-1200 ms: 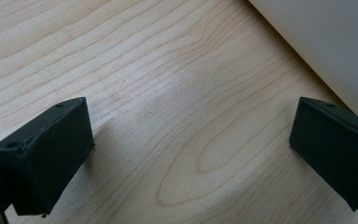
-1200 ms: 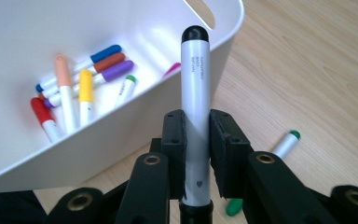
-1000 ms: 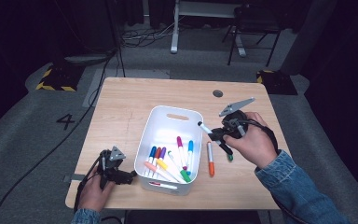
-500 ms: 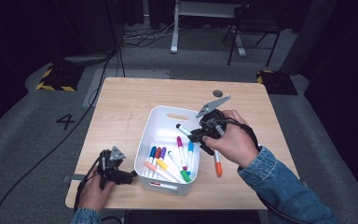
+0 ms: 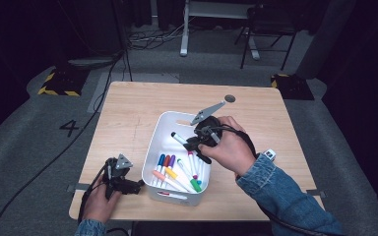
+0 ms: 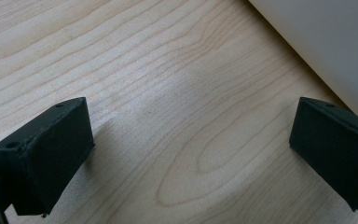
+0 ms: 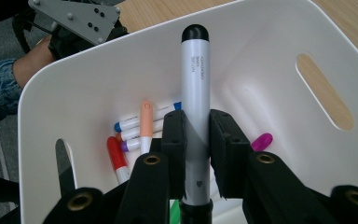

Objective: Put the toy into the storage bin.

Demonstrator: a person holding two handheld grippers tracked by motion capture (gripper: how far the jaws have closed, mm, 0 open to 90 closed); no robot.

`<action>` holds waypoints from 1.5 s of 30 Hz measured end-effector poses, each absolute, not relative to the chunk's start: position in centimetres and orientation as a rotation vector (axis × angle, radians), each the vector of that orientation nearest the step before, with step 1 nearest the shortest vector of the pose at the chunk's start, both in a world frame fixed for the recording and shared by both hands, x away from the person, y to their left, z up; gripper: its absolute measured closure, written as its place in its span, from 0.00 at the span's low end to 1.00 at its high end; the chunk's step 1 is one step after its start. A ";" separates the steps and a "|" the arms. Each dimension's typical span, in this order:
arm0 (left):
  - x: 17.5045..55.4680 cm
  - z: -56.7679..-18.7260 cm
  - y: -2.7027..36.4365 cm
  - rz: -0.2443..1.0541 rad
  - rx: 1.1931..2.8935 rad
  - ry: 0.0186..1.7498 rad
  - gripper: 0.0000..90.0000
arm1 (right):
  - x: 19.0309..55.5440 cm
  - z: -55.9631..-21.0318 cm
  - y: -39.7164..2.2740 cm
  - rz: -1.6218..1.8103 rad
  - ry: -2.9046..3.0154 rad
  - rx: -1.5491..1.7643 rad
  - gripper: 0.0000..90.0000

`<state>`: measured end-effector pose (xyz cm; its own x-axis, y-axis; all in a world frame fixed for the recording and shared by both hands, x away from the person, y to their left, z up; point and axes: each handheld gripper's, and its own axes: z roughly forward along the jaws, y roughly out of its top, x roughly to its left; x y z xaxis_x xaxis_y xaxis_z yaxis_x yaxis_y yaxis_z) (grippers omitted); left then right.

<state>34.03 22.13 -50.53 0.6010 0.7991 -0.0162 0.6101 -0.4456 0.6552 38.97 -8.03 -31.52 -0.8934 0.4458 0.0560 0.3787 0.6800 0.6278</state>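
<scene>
Wooden bench (image 5: pixel 128 118): pale grain, carrying all of it; my two hands come in from its near edge.
Bin (image 5: pixel 170 125): white plastic, slotted handles in its end walls, standing mid-bench with loose markers in it.
My right tongs (image 5: pixel 193 141): over the bin, closed tight around a marker; in the right gripper view the two pads pinch its barrel from either side.
My left tongs (image 5: pixel 137 184): low on the bench just beside the bin's near-left corner, spread wide with bare wood between the pads (image 6: pixel 44 154); the bin's white wall sits at the upper right of the left gripper view.
Held marker (image 7: pixel 195 93): white barrel, black cap, pointing out from my right tongs above the bin's floor.
Loose markers (image 5: pixel 177 172): blue, purple, orange, yellow, pink and green caps, lying at the bin's near end.
</scene>
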 end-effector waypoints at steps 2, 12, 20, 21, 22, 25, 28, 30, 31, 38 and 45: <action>34.0 -50.5 22.1 0.396 2.205 1.108 0.00 | 39.1 -31.9 -7.7 1.003 2.794 0.688 0.85; 34.0 -50.5 22.1 0.393 2.203 1.108 0.00 | 39.3 -33.6 -7.2 0.940 2.812 0.613 0.85; 34.0 -50.5 22.1 0.395 2.204 1.108 0.00 | 39.0 -34.9 -6.4 0.844 2.849 0.598 0.86; 34.0 -50.5 22.1 0.394 2.203 1.108 0.00 | 38.9 -35.1 -6.3 0.825 2.855 0.615 0.86; 34.0 -50.5 22.1 0.395 2.204 1.108 0.00 | 38.9 -35.2 -6.2 0.821 2.859 0.605 0.86; 34.0 -50.5 22.1 0.396 2.204 1.108 0.00 | 38.8 -35.7 -6.0 0.797 2.869 0.593 0.86; 34.0 -50.5 22.1 0.395 2.204 1.108 0.00 | 38.7 -36.1 -5.8 0.769 2.881 0.591 0.86; 34.0 -50.5 22.1 0.396 2.204 1.108 0.00 | 38.8 -36.4 -5.7 0.771 2.883 0.574 0.86; 34.0 -50.5 22.1 0.395 2.204 1.108 0.00 | 38.7 -36.5 -5.6 0.761 2.889 0.574 0.85; 34.0 -50.5 22.1 0.394 2.204 1.108 0.00 | 38.7 -37.5 -5.4 0.711 2.937 0.568 0.83; 34.0 -50.5 22.1 0.393 2.204 1.108 0.00 | 38.7 -36.4 -6.0 0.849 2.853 0.569 0.55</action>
<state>34.02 22.13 -50.52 0.6015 0.7987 -0.0164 0.6099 -0.4459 0.6551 38.68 -6.01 -36.41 -0.9236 0.3834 0.0003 0.3211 0.7732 0.5469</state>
